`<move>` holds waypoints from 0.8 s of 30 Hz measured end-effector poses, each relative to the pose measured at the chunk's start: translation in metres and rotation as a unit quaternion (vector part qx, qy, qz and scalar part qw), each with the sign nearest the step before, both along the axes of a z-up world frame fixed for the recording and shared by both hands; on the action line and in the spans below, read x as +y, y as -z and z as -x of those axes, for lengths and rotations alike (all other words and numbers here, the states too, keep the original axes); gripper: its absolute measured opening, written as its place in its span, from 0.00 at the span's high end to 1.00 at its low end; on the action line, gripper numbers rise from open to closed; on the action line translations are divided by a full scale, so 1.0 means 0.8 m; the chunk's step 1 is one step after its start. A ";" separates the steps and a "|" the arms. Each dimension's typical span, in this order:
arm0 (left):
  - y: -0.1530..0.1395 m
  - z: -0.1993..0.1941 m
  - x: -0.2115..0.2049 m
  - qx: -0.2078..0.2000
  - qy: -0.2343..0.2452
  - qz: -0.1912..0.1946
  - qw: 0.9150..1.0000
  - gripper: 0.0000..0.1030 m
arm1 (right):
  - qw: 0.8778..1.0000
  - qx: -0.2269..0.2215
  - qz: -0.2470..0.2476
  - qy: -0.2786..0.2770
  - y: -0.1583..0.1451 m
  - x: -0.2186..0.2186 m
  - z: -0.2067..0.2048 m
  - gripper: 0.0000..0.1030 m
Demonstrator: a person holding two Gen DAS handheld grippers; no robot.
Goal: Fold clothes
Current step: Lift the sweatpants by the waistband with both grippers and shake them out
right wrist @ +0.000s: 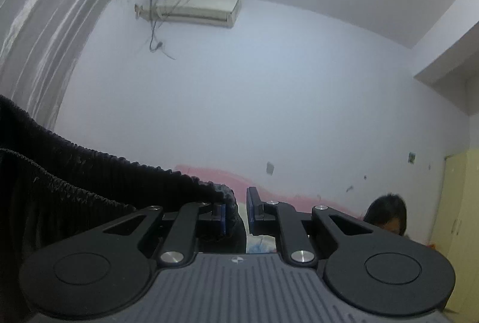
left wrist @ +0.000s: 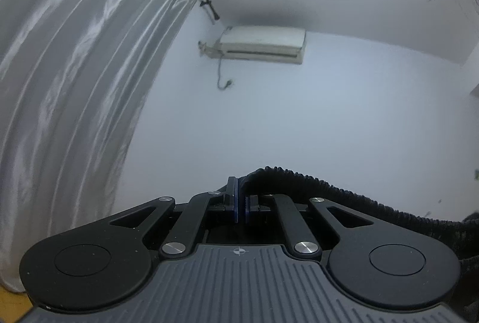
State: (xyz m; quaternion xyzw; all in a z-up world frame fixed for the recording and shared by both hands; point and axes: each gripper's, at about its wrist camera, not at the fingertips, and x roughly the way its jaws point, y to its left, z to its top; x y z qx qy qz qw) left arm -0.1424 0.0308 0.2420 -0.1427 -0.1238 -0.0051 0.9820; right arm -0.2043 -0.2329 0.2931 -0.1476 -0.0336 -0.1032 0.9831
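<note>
A black garment with a ribbed elastic edge is held up in the air between both grippers. In the left wrist view my left gripper (left wrist: 241, 204) is shut on one end of that edge, and the black garment (left wrist: 344, 191) runs off to the right. In the right wrist view my right gripper (right wrist: 236, 215) has its jaws a little apart with a bunched end of the black garment (right wrist: 89, 182) between them; the cloth hangs away to the left. Both grippers point upward at the wall.
A white wall with an air conditioner (left wrist: 263, 44) faces both cameras. A shiny grey curtain (left wrist: 74, 68) hangs at the left. A pink bed surface (right wrist: 299, 197), another person's head (right wrist: 387, 215) and a yellow cabinet (right wrist: 458, 218) lie low at the right.
</note>
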 end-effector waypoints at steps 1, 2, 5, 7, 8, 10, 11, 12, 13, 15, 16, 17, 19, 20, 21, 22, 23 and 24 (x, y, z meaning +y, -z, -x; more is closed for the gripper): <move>0.008 -0.009 -0.002 0.013 -0.001 -0.002 1.000 0.96 | 1.000 0.011 -0.002 0.002 0.007 0.001 -0.009 0.86; 0.016 -0.019 -0.005 0.027 -0.002 -0.004 1.000 0.96 | 1.000 0.024 -0.003 0.003 0.016 0.001 -0.020 0.86; 0.046 -0.060 -0.013 0.074 -0.001 -0.004 0.997 0.96 | 0.997 0.076 -0.002 0.011 0.057 0.004 -0.069 0.86; 0.080 -0.110 -0.026 0.117 -0.002 -0.009 0.993 0.96 | 0.993 0.114 0.007 0.016 0.091 -0.001 -0.117 0.86; 0.101 -0.136 -0.035 0.135 -0.005 -0.020 0.991 0.96 | 0.991 0.130 0.010 0.018 0.108 -0.003 -0.141 0.86; 0.143 -0.190 -0.055 0.170 -0.007 -0.040 0.985 0.96 | 0.987 0.159 0.012 0.029 0.152 -0.012 -0.187 0.86; 0.164 -0.218 -0.065 0.188 -0.006 -0.049 0.981 0.96 | 0.984 0.176 0.013 0.034 0.174 -0.018 -0.210 0.86; 0.186 -0.245 -0.075 0.206 -0.005 -0.058 0.977 0.96 | 0.980 0.196 0.012 0.039 0.198 -0.027 -0.238 0.86; 0.208 -0.273 -0.087 0.222 -0.006 -0.073 0.972 0.96 | 0.976 0.215 0.011 0.043 0.222 -0.036 -0.266 0.86; 0.247 -0.322 -0.109 0.247 -0.001 -0.097 0.964 0.96 | 0.966 0.253 0.015 0.052 0.275 -0.054 -0.321 0.86; 0.264 -0.347 -0.120 0.259 -0.001 -0.109 0.960 0.96 | 0.961 0.270 0.017 0.057 0.303 -0.063 -0.348 0.86; 0.281 -0.366 -0.130 0.268 0.002 -0.121 0.956 0.96 | 0.956 0.285 0.016 0.062 0.327 -0.071 -0.373 0.86; 0.313 -0.403 -0.149 0.287 0.006 -0.144 0.947 0.96 | 0.945 0.319 0.001 0.067 0.372 -0.087 -0.417 0.86; 0.334 -0.422 -0.160 0.305 0.015 -0.162 0.938 0.96 | 0.939 0.337 -0.011 0.069 0.393 -0.096 -0.437 0.86; 0.356 -0.427 -0.175 0.324 0.025 -0.174 0.930 0.96 | 0.932 0.356 -0.023 0.070 0.414 -0.105 -0.456 0.86; 0.375 -0.441 -0.180 0.347 0.037 -0.185 0.919 0.95 | 0.923 0.377 -0.037 0.066 0.436 -0.115 -0.473 0.86; 0.394 -0.454 -0.185 0.370 0.050 -0.196 0.907 0.94 | 0.914 0.398 -0.051 0.063 0.459 -0.126 -0.490 0.85; 0.413 -0.467 -0.189 0.393 0.062 -0.207 0.894 0.94 | 0.905 0.417 -0.066 0.060 0.479 -0.136 -0.504 0.76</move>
